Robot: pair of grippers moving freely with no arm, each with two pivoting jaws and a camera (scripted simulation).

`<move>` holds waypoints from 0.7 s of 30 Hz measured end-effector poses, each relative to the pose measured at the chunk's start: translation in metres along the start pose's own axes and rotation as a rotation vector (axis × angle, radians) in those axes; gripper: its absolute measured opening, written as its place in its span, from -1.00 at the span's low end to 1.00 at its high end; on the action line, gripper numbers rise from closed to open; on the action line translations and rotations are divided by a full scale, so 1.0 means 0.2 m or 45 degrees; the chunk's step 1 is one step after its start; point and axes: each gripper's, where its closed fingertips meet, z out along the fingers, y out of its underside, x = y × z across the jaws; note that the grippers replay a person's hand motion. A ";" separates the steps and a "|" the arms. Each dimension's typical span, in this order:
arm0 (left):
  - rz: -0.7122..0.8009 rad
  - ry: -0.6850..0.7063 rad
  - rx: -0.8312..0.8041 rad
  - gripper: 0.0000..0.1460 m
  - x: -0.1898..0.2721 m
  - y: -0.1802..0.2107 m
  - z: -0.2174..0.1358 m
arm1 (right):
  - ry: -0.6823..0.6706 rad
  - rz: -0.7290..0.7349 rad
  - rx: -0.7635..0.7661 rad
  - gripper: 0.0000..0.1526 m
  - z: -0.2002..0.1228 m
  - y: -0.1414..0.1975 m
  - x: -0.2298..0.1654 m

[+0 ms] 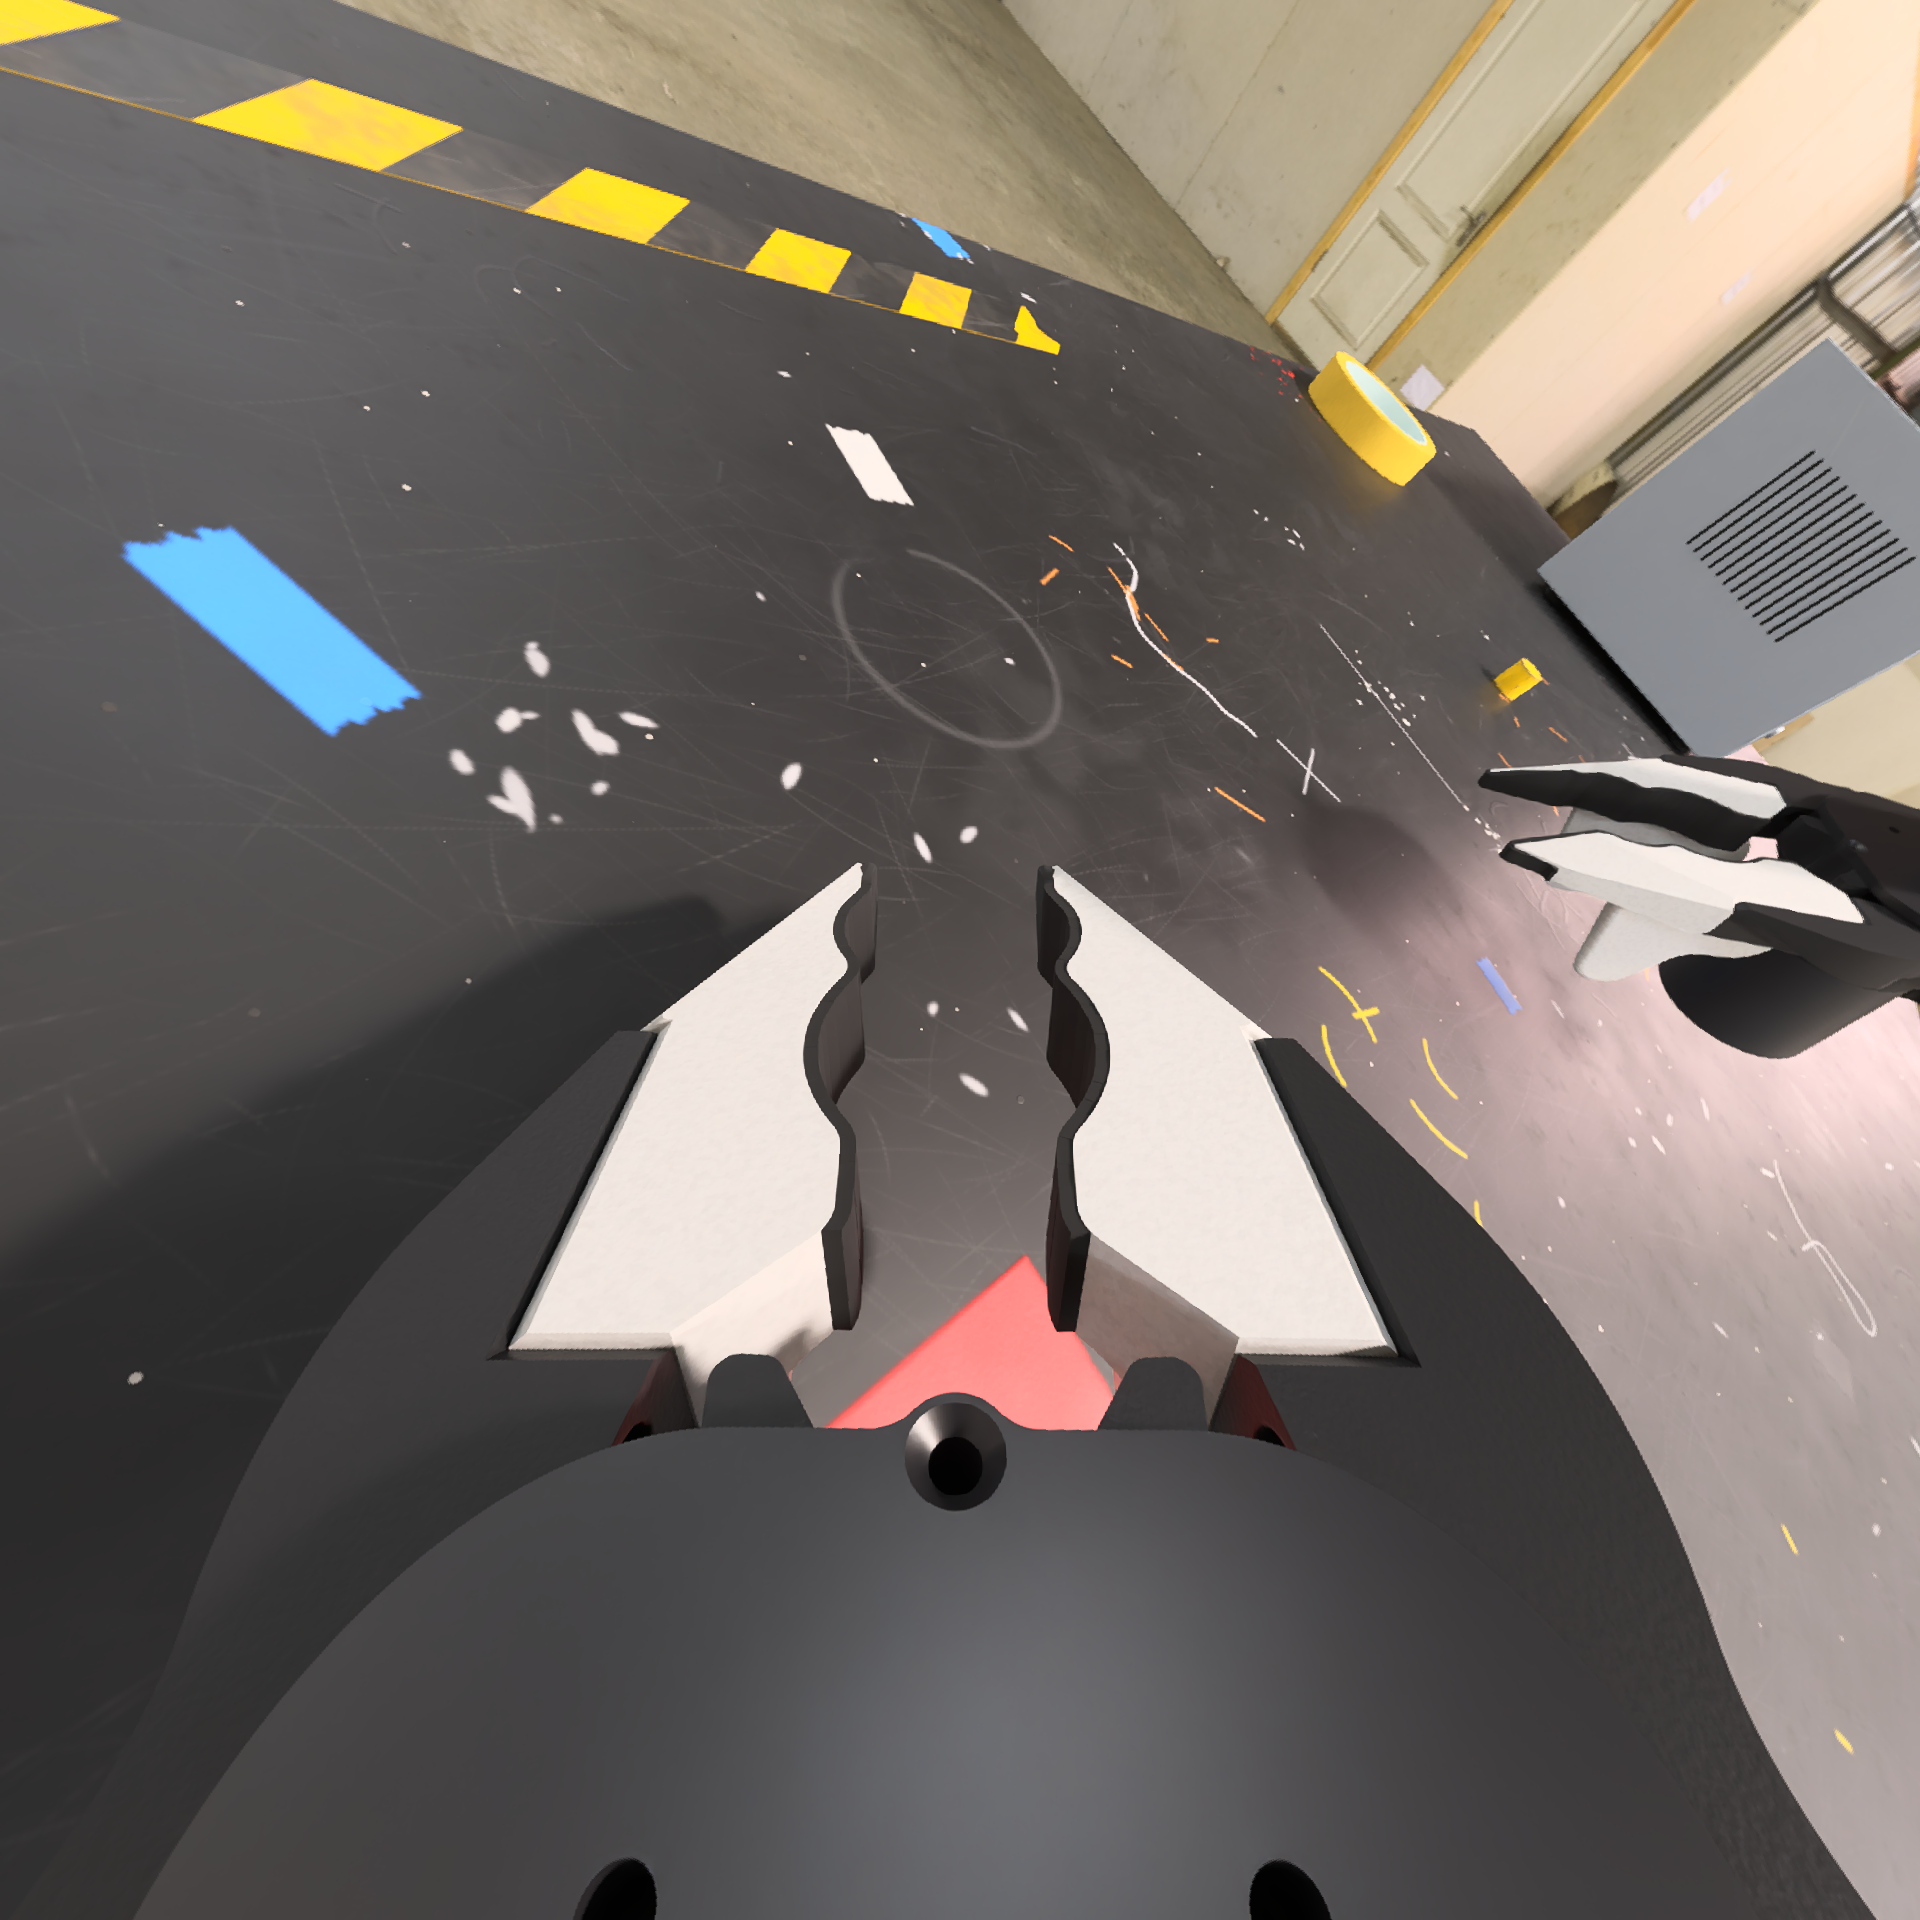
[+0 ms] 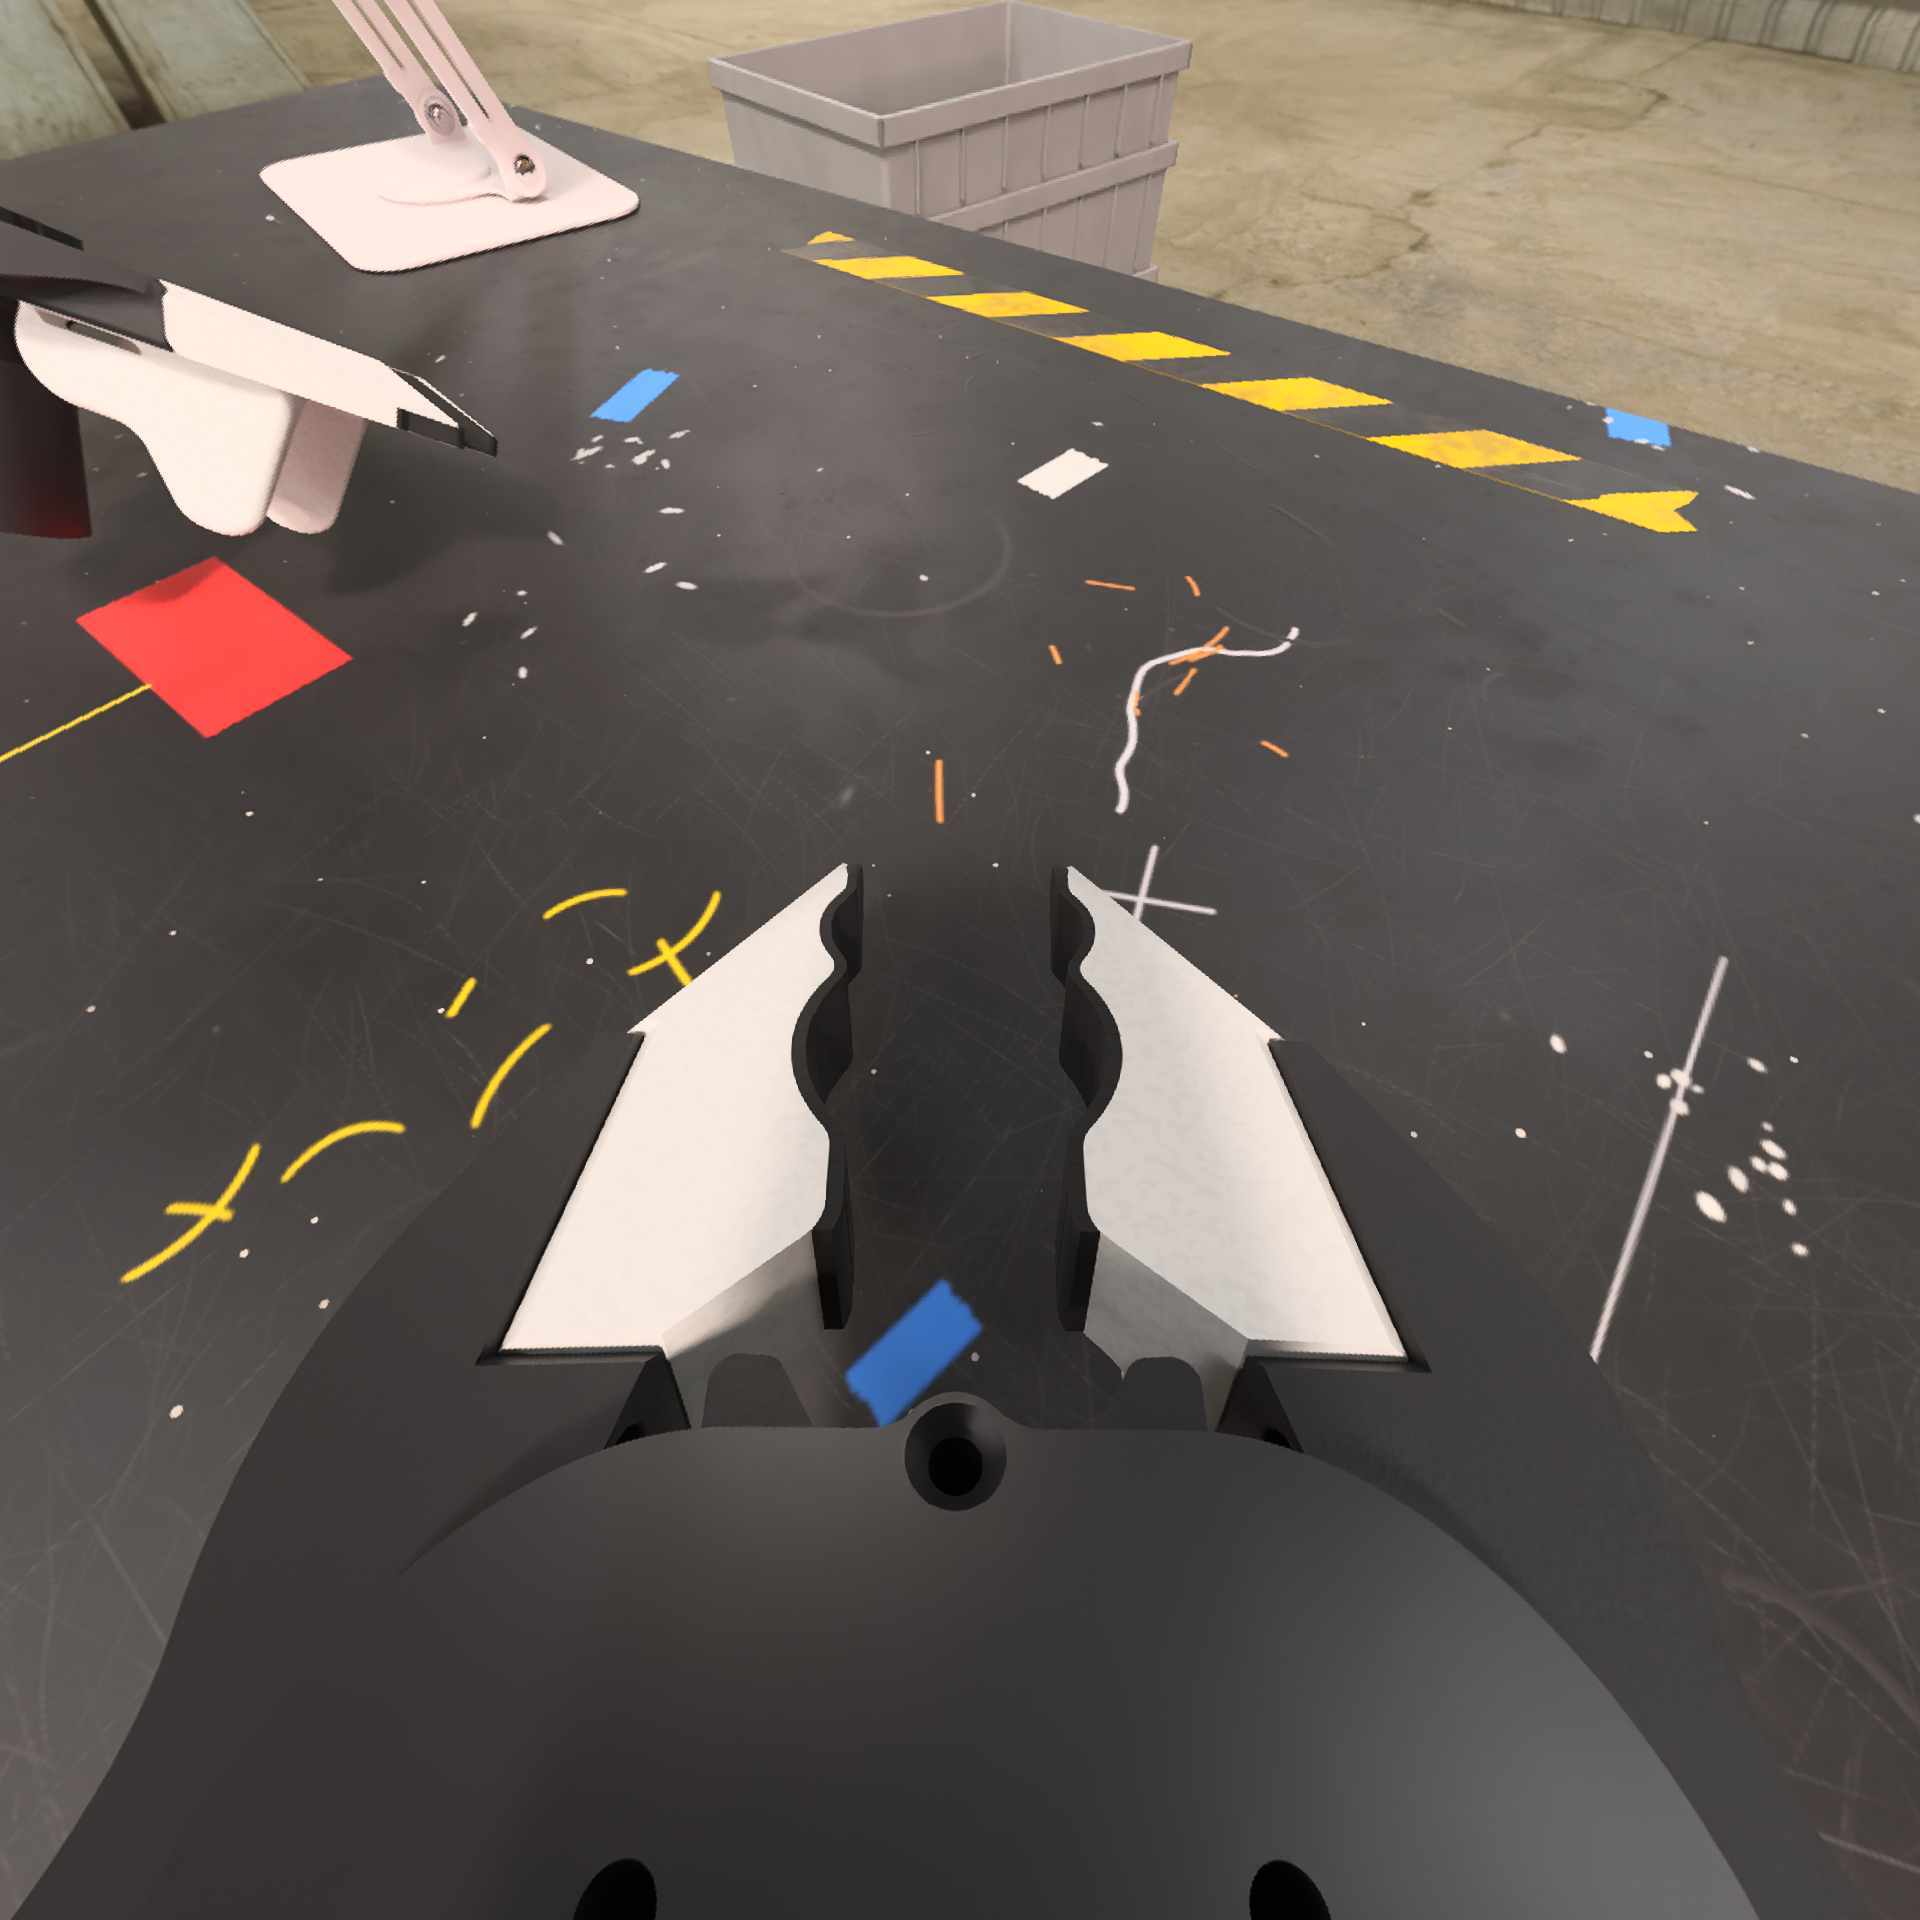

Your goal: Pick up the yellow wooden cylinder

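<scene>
Two hand-held grippers are hovering over a dark, scratched worktop (image 1: 312, 935), and the pickup is not yet begun, judging by how things lie: neither one is holding anything.

The left hand-held gripper (image 1: 956, 883) is pointing across the worktop with its two white fingers standing moderately apart and nothing between them; only the worktop and a red square patch are showing through the gap. The right hand-held gripper (image 2: 956, 883) is likewise moderately parted and empty, with a strip of blue tape showing low between its fingers. Each is appearing at the edge of the other's view.

The yellow wooden cylinder (image 1: 1518, 680) is showing only in the left wrist view, as a very small yellow piece resting on the worktop at the far right, just beside a grey box with black vent slits (image 1: 1766, 561). It is too small there to tell its shape or whether it is upright or lying down. It is sitting beyond the right gripper's fingertips and well apart from the left gripper. The right wrist view is not showing it at all.

A roll of yellow tape (image 1: 1371, 416) is sitting farther off near the worktop's edge and could be mistaken for the target.

Still to be done, by this judgement: approaching, closing on the cylinder, and lifting.
</scene>
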 end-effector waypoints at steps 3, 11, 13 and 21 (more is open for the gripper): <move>-0.014 0.005 0.007 -0.58 0.00 0.00 0.00 | 0.003 0.001 -0.001 -0.54 0.00 0.00 0.00; -0.019 0.010 0.001 -0.58 0.00 0.00 0.00 | -0.005 0.027 -0.004 -0.55 0.00 0.00 0.01; -0.025 0.015 0.003 -0.59 0.00 0.00 0.00 | -0.003 0.027 -0.006 -0.55 0.00 0.00 0.01; -0.037 0.028 -0.004 -0.59 0.00 0.00 0.00 | 0.000 0.047 -0.006 -0.56 0.01 0.00 0.02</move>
